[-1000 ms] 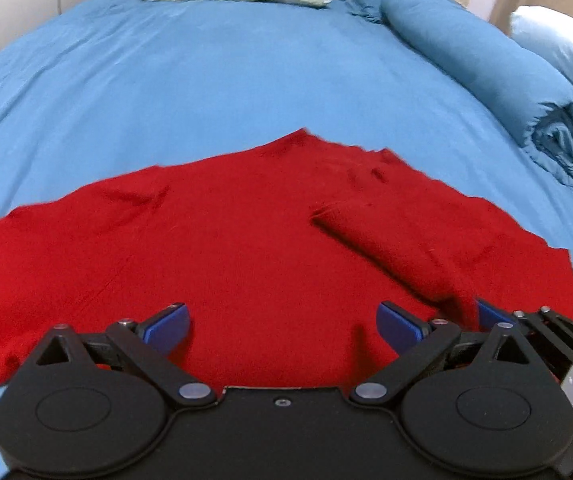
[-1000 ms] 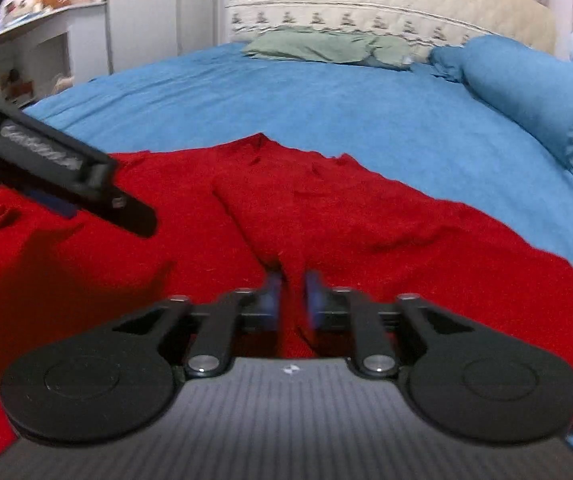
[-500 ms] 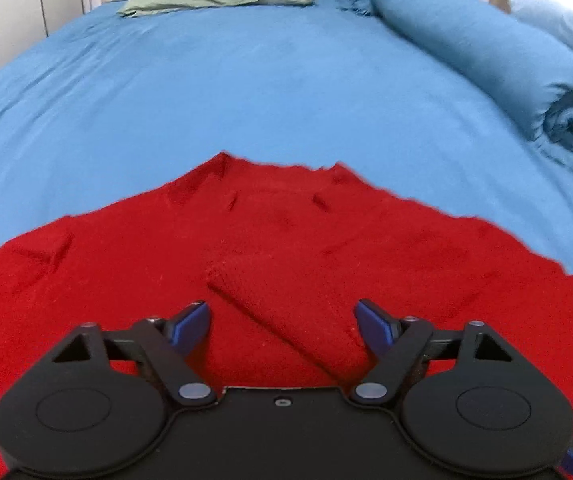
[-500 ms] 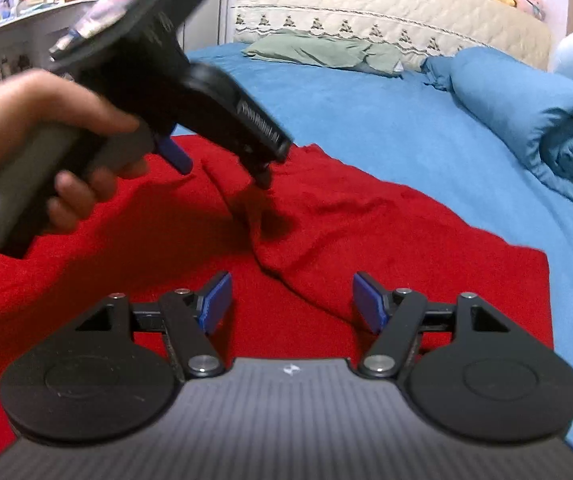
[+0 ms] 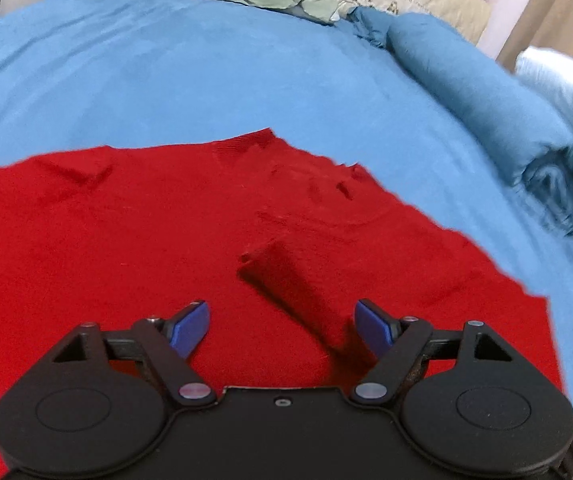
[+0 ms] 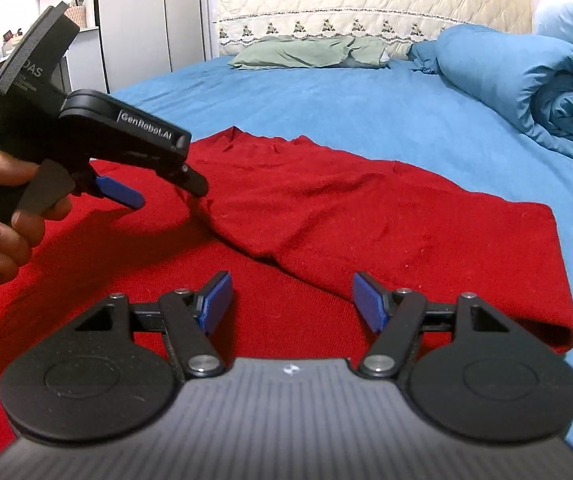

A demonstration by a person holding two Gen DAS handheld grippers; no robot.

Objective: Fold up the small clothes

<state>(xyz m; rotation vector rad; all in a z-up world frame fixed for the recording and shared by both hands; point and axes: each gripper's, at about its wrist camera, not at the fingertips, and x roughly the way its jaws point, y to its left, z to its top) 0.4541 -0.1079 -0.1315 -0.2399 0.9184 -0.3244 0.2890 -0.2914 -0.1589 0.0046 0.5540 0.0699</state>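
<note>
Left hand (image 6: 4, 196): at the far left of the right wrist view, wrapped around the handle of the left gripper (image 5: 282, 322), which hangs over the garment.
Left gripper state: its two blue pads stand apart after just narrowing a little; the folded sleeve runs between them, untouched.
Red garment (image 5: 126, 240): one, spread flat on the blue bedsheet (image 5: 206, 80), filling the near part of both views.
Sleeve (image 6: 286, 240): one, folded inward across the body of the garment, lying as a raised diagonal strip.
Right gripper (image 6: 290, 300): jaws apart after just opening, holding nothing, over the sleeve's fold.
Garment edges: the far edge and right edge lie on the sheet, with the right corner square.
Open room: a broad stretch of bare sheet beyond the garment.
Green pillow (image 6: 310, 52): one, at the headboard.
Rolled blue duvet (image 6: 526, 88): one, along the right side, well apart from the garment.
</note>
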